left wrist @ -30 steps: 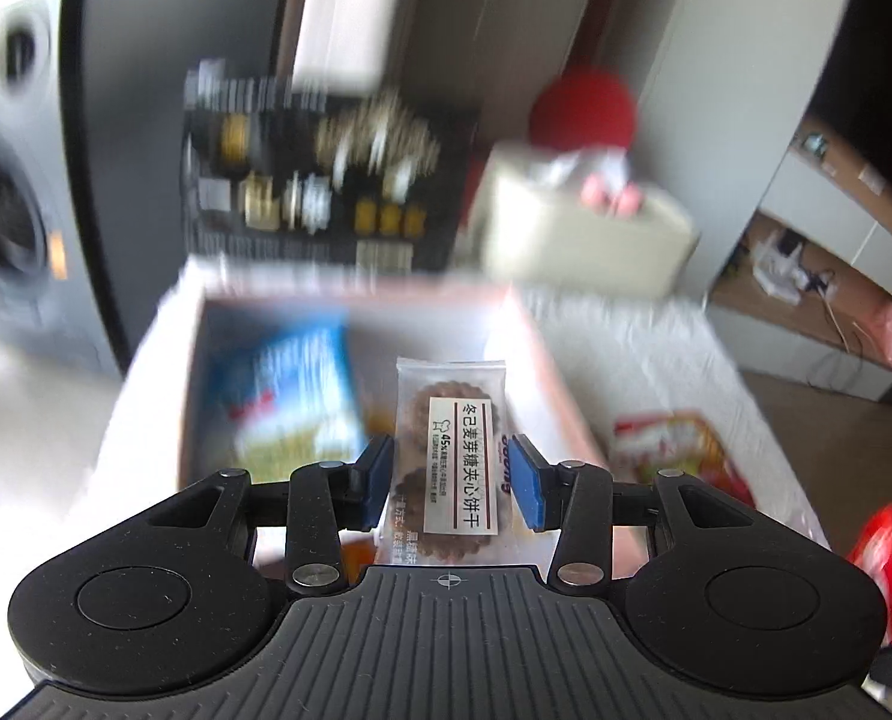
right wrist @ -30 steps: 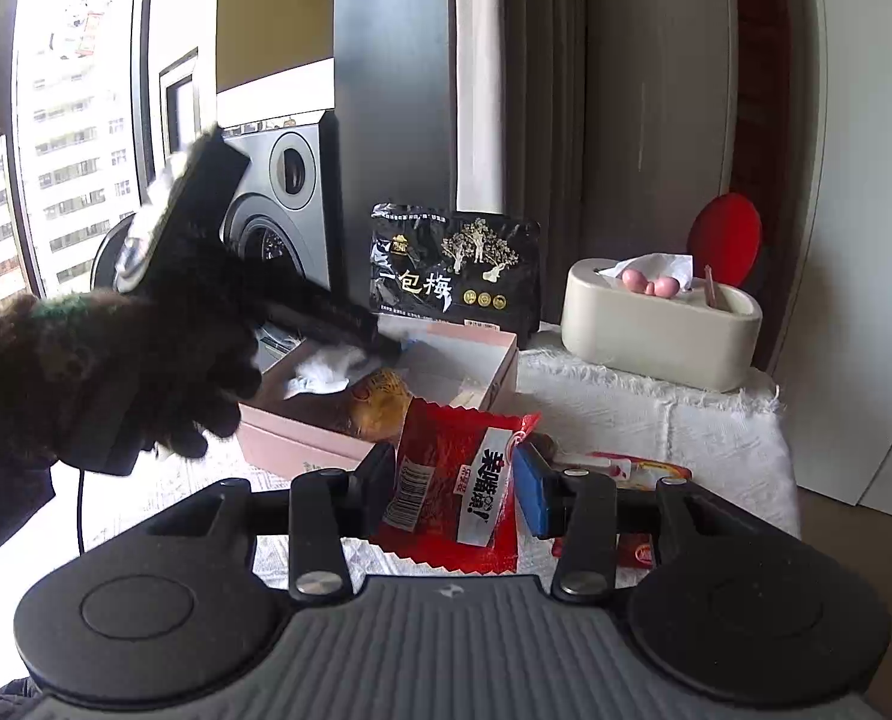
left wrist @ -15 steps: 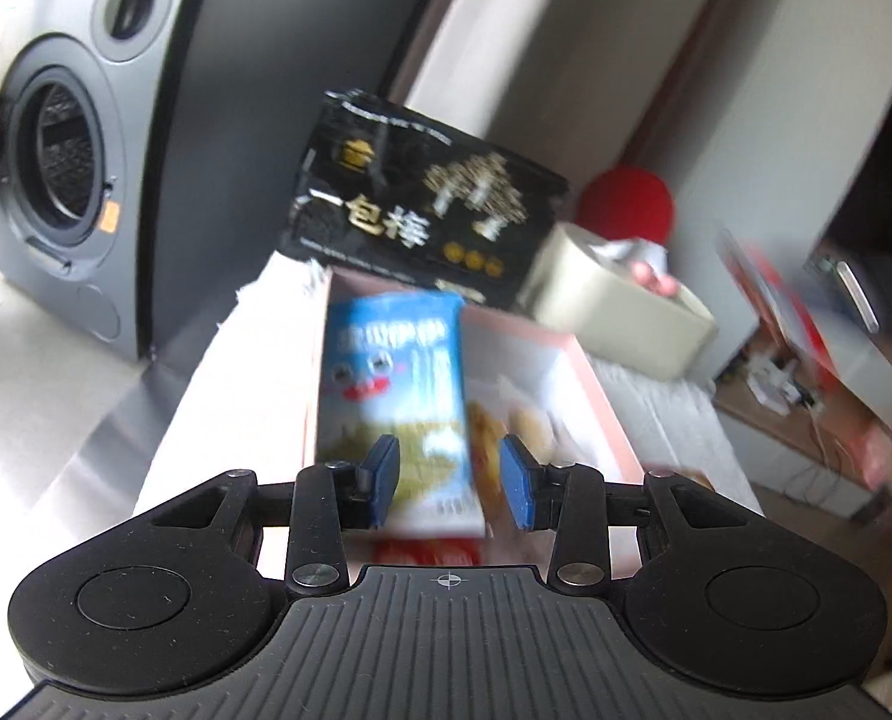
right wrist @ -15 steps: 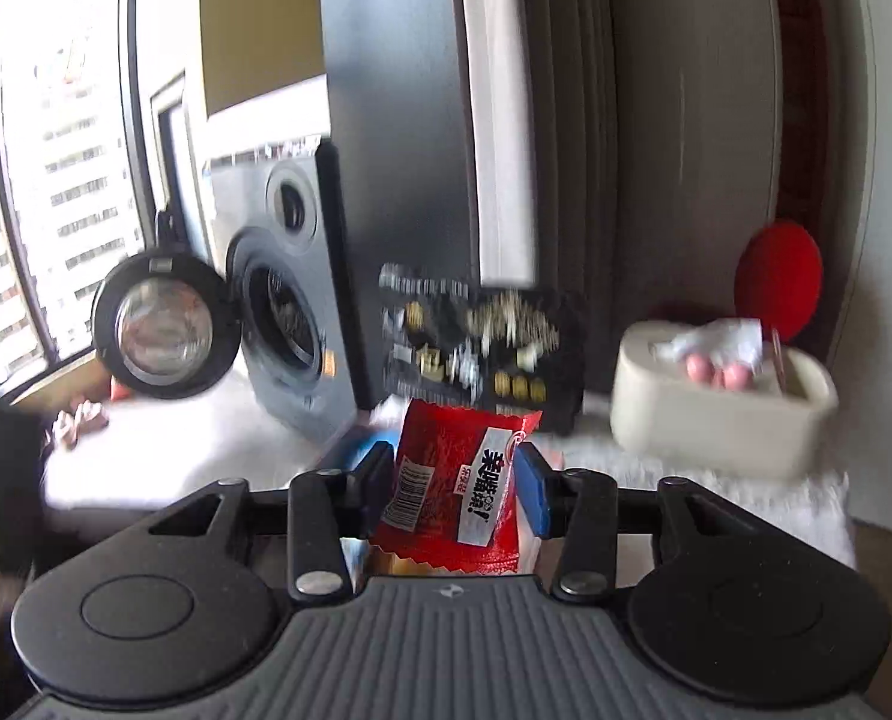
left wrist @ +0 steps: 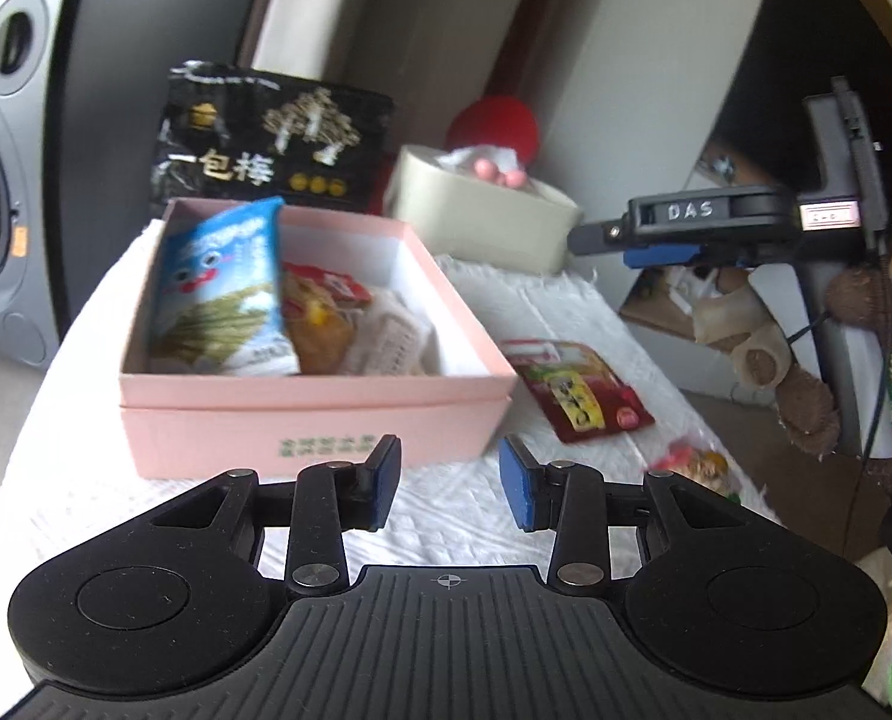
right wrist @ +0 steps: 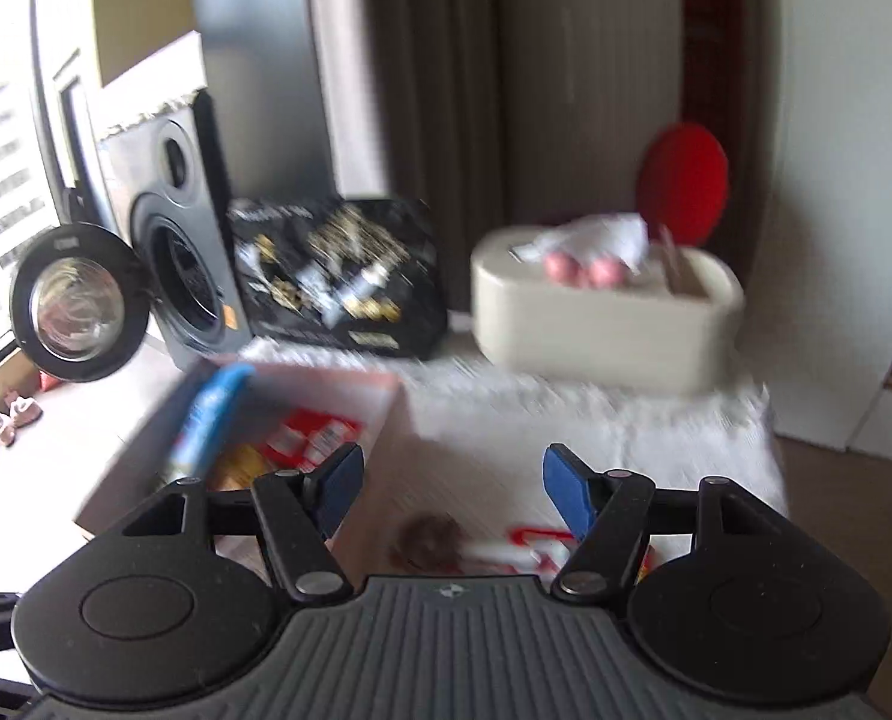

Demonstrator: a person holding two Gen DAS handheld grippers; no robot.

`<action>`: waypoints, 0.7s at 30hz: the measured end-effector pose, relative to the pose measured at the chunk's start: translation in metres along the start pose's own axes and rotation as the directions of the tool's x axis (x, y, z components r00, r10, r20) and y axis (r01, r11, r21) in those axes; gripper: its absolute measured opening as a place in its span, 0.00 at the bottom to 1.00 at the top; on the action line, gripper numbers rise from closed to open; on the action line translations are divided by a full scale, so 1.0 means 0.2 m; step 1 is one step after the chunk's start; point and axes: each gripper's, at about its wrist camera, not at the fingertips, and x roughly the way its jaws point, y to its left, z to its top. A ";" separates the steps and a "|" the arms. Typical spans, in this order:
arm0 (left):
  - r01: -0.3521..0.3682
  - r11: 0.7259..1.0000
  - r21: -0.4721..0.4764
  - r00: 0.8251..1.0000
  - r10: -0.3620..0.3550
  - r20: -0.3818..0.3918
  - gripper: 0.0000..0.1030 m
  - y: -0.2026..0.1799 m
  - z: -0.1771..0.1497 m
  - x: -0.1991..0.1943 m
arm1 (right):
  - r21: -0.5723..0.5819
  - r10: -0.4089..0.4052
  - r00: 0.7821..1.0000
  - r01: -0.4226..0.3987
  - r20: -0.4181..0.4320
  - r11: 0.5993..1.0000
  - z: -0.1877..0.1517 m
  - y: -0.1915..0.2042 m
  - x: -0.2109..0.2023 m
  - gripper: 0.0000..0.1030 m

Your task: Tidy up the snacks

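With both grippers empty above the white cloth (left wrist: pixel 494 516), the next pick turns on the loose packets right of the pink box (left wrist: pixel 302 414). Left gripper (left wrist: pixel 451 483): jaws part-open, steady, nothing between them, just in front of the box's near wall. Right gripper (right wrist: pixel 452 486): jaws opening, nothing between them, hovering over the box's right wall.

Red packet (left wrist: pixel 578 390) lies flat on the cloth, just right of the box, long axis running away and leftward from the left fingers. A smaller colourful packet (left wrist: pixel 695 468) sits nearer, beside the left gripper's right finger. In the blurred right wrist view, a red-and-white packet (right wrist: pixel 536 543) and a brown round biscuit (right wrist: pixel 428 537) lie just under the right fingers — right hand likely nearer.

Box already holds a blue packet (left wrist: pixel 218 294), leaning upright, plus orange and pale packets. Black bag (left wrist: pixel 272 138) and cream tissue holder (left wrist: pixel 482 216) stand behind, clear of the reach.
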 end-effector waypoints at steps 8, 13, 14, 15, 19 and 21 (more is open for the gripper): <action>0.008 1.000 0.011 0.991 -0.006 -0.130 0.37 -0.02 -0.08 0.15 | -0.312 -0.007 0.997 -0.018 -0.080 0.950 -0.24 0.04 0.31 0.63; -0.004 1.000 -0.020 0.988 0.001 -0.152 0.36 0.02 -0.07 0.19 | -0.355 0.104 0.984 -0.150 -0.147 0.923 -0.21 0.02 0.51 0.63; -0.002 1.000 -0.025 0.988 -0.002 -0.156 0.36 0.03 -0.06 0.19 | -0.336 0.130 0.977 -0.181 -0.167 0.924 -0.20 -0.01 0.55 0.63; 0.007 0.999 -0.032 0.987 -0.012 -0.159 0.36 0.03 -0.05 0.21 | -0.302 0.160 0.967 -0.215 -0.196 0.929 -0.18 -0.04 0.58 0.63; 0.044 0.998 -0.054 0.984 -0.053 -0.167 0.36 0.04 -0.04 0.25 | -0.140 0.259 0.939 -0.295 -0.228 0.945 -0.16 -0.15 0.57 0.49; 0.061 0.997 -0.050 0.983 -0.068 -0.173 0.36 0.03 -0.03 0.27 | -0.100 0.269 0.934 -0.298 -0.236 0.949 -0.17 -0.17 0.51 0.40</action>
